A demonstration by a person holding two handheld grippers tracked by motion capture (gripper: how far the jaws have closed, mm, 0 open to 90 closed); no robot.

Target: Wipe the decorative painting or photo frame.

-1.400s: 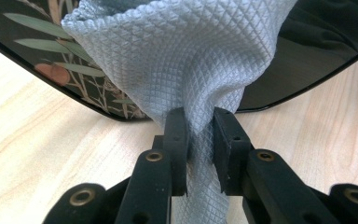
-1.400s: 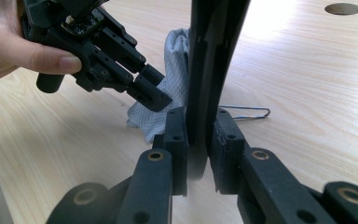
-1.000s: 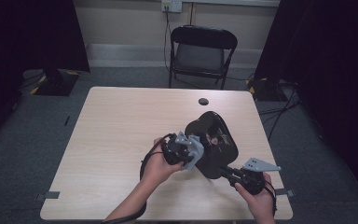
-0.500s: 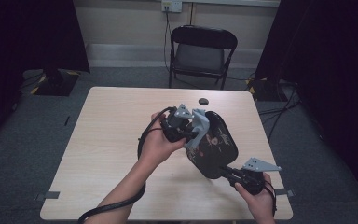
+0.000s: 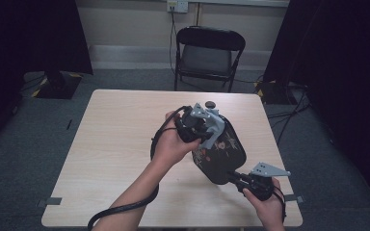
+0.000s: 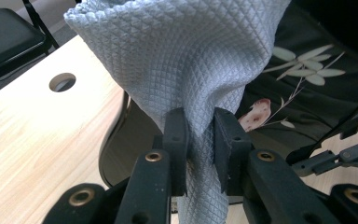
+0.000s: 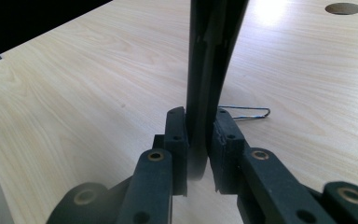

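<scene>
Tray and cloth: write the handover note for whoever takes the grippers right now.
Left gripper: fingers shut on the grey cloth, held against the decorated face of the black tray.
Right gripper: fingers shut on the tray's rim, holding it tilted up off the table.
Also on the table: a thin wire clip beyond the right gripper, and a round hole near the far edge.
Done: tray lifted, cloth gripped and brought to it.
Left: probably wiping the tray's face, then setting tray and cloth down. How much has been wiped cannot be told.
</scene>
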